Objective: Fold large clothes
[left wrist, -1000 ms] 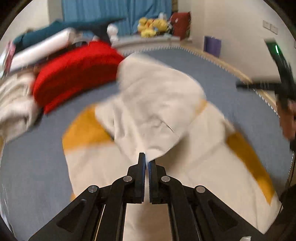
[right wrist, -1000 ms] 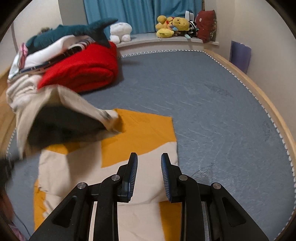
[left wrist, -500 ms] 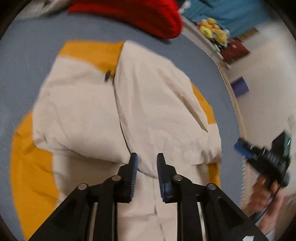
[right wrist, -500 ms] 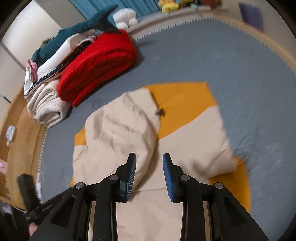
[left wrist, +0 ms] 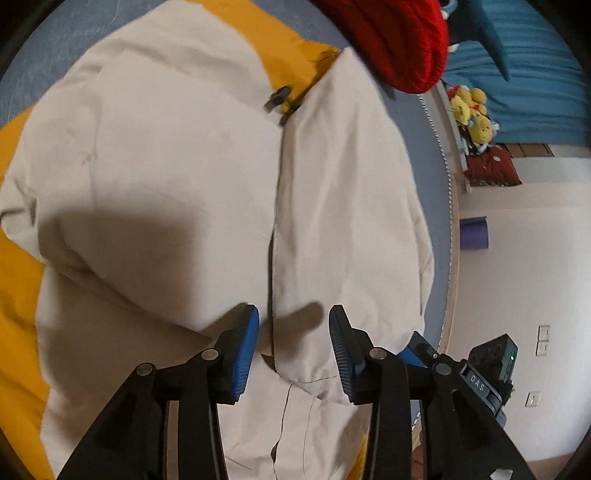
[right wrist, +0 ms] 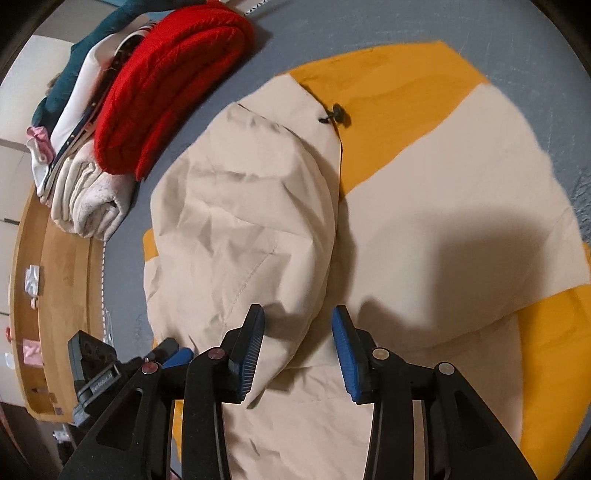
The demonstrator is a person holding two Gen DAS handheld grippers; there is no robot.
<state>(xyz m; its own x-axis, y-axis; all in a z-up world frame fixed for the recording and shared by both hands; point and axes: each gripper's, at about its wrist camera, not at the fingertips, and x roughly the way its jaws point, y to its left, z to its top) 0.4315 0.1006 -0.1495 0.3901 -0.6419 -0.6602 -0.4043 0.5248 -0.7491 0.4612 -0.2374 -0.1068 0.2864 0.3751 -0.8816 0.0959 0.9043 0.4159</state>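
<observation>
One cream-and-yellow jacket [left wrist: 177,177], two grippers above it.
Left gripper [left wrist: 293,345] and right gripper [right wrist: 297,349] both opening, empty; one folded sleeve [right wrist: 243,221] beyond each gripper's fingertips.

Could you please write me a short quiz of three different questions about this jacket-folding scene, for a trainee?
1. True or false: the cream and yellow jacket lies on the blue-grey surface with both cream panels folded in toward the middle.
2. Multiple choice: what sits just beyond the jacket's far end? A) a folded red knit B) a green bucket C) a laptop
3. Fill in: the small black toggle lies near the jacket's ____ end, away from the grippers.

Key
1. True.
2. A.
3. Far. The left gripper and right gripper hover over the near edges of the folded panels; their jaws are opening and no pad presses on cloth.
</observation>
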